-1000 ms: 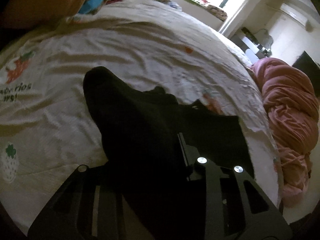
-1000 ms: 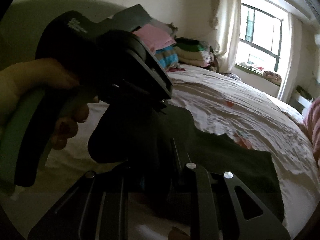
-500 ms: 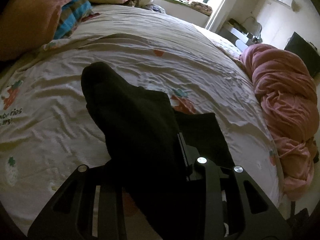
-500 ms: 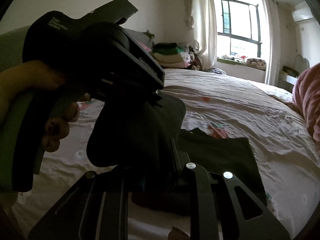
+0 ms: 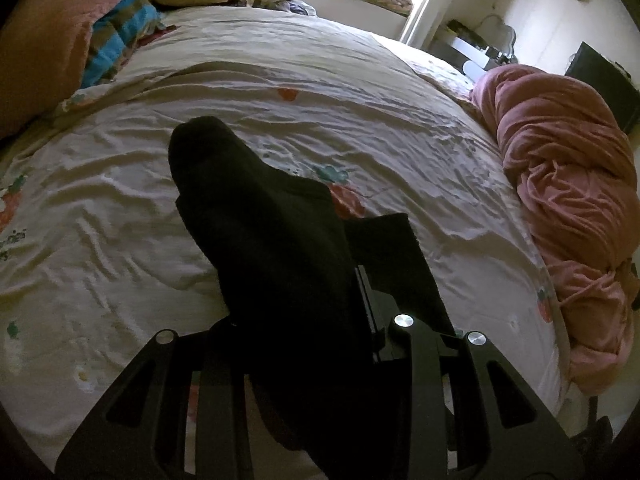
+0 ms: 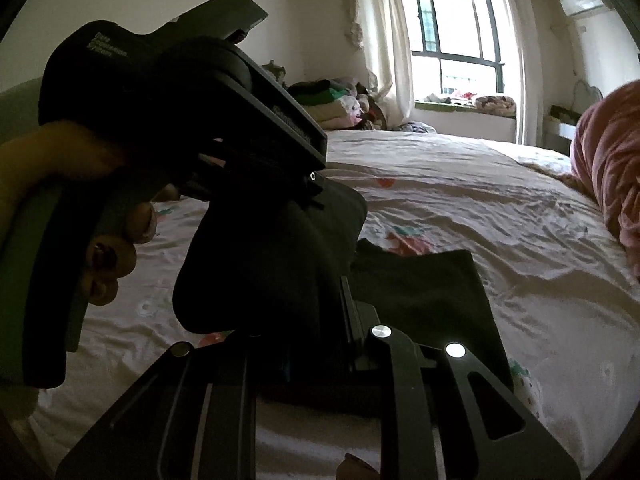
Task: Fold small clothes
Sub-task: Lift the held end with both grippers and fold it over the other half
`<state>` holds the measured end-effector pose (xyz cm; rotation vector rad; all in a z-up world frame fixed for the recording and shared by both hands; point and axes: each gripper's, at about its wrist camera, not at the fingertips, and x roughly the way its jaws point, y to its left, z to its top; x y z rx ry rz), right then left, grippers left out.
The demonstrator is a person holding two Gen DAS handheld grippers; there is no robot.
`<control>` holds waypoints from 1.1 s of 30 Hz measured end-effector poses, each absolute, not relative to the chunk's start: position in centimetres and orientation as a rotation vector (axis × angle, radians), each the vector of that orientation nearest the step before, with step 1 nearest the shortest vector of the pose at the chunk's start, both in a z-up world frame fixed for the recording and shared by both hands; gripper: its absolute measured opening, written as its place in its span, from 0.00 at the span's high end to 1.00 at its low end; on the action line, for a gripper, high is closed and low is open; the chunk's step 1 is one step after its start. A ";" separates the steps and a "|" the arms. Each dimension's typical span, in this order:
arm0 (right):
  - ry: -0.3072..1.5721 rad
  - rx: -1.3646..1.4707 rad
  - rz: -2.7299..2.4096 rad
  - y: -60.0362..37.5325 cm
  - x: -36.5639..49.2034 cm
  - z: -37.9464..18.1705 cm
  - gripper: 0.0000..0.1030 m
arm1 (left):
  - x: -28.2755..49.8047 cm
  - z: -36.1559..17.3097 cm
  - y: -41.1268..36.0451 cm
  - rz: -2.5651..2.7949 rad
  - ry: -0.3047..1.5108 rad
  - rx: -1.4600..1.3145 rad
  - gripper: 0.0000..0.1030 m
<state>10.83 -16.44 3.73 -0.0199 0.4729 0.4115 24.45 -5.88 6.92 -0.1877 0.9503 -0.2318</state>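
Left tongs (image 5: 320,312): clenched on the cloth (image 5: 260,240), which bunches up between the fingers and juts out ahead of them.
Right tongs (image 6: 304,320): also clenched on the cloth (image 6: 256,272), gripping a dark lump just under the left tongs' body (image 6: 180,120), which fills the upper left of the right view.
Hand (image 6: 100,240): the person's left hand, wrapped round the left handle.
Cloth: black, small; the gripped edge is lifted off the bed, the rest lies flat on the sheet (image 5: 280,120) just ahead and to the right of both tongs.
Sheet: pale, wrinkled, printed with small fruit shapes.
Far right of the tongs: a pink blanket (image 5: 560,184) in a heap at the bed's edge.
Far ahead: stacked folded clothes (image 6: 340,108) by the window.
Progress: looks like a fold in mid-carry. One edge is raised by both tongs over the flat part and not yet laid down.
Left to do: lower the raised edge onto the flat part, release, smooth; further folds may follow.
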 end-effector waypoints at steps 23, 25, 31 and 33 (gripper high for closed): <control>0.643 0.162 0.373 -21.9 13.0 0.5 0.84 | 26.9 3.5 -11.9 -0.278 1.052 -0.134 0.70; 0.667 0.195 0.376 -22.5 13.2 0.1 0.84 | 27.2 3.1 -12.4 -0.285 1.060 -0.140 0.69; 0.737 0.287 0.386 -24.3 14.1 -1.2 0.83 | 27.7 2.3 -13.2 -0.328 1.057 -0.207 0.47; 0.765 0.320 0.393 -24.8 14.5 -1.6 0.82 | 27.7 2.3 -13.2 -0.347 1.042 -0.239 0.44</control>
